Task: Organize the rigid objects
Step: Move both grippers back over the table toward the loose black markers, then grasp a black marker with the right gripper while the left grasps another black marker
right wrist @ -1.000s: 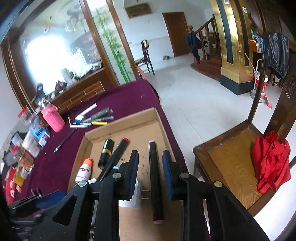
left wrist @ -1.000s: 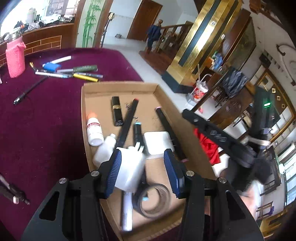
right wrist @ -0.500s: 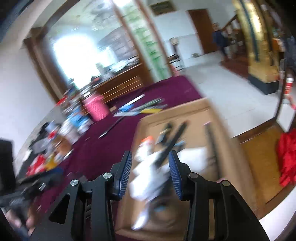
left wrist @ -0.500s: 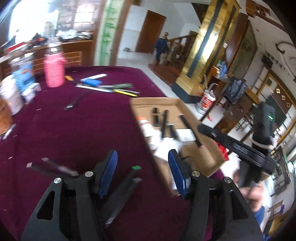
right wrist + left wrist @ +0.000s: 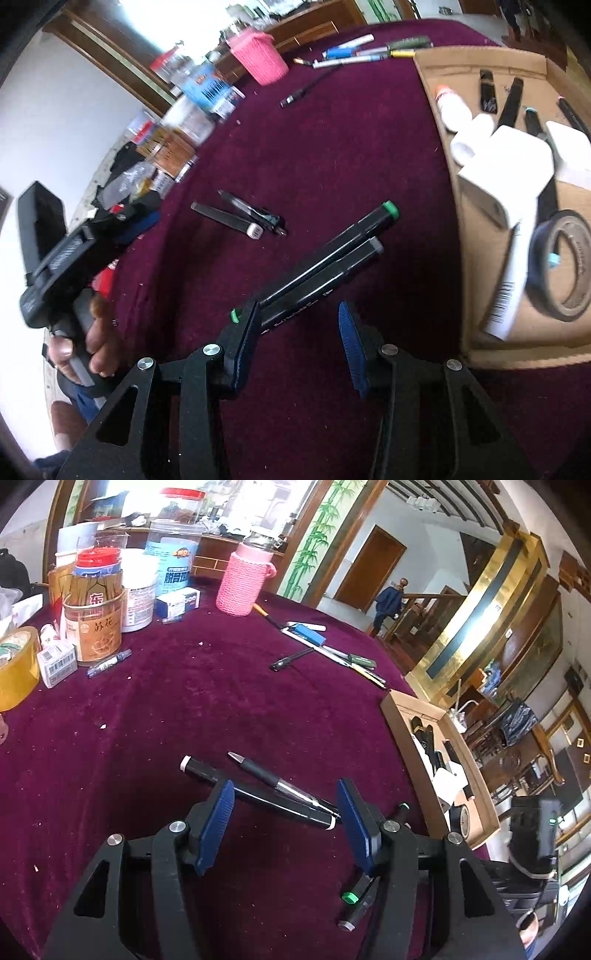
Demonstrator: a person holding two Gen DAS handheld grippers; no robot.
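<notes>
My left gripper [image 5: 284, 827] is open, low over the purple cloth. A black marker with white ends [image 5: 258, 794] and a black pen [image 5: 280, 781] lie crossed on the cloth between its fingers, untouched. My right gripper [image 5: 295, 347] is open too. A green-capped black marker [image 5: 332, 240] and a grey-capped one [image 5: 325, 273] lie side by side on the cloth. Their near ends reach the left finger; the right pad is clear of them. The cardboard box [image 5: 480, 66] on the right holds white bottles, a white adapter, a tape roll [image 5: 561, 266] and black markers.
Jars, a tin, small boxes and a pink knitted bottle cover [image 5: 242, 579] crowd the far left of the table. Several pens [image 5: 332, 650] lie at the far edge. A person's hand [image 5: 81, 339] holds the left gripper's handle. Floor, a staircase and a gold column lie beyond the table.
Both grippers have swung left from above the box to over the cloth and sunk a little. The right jaws have widened, and the black marker that lay between them stays in the box.
</notes>
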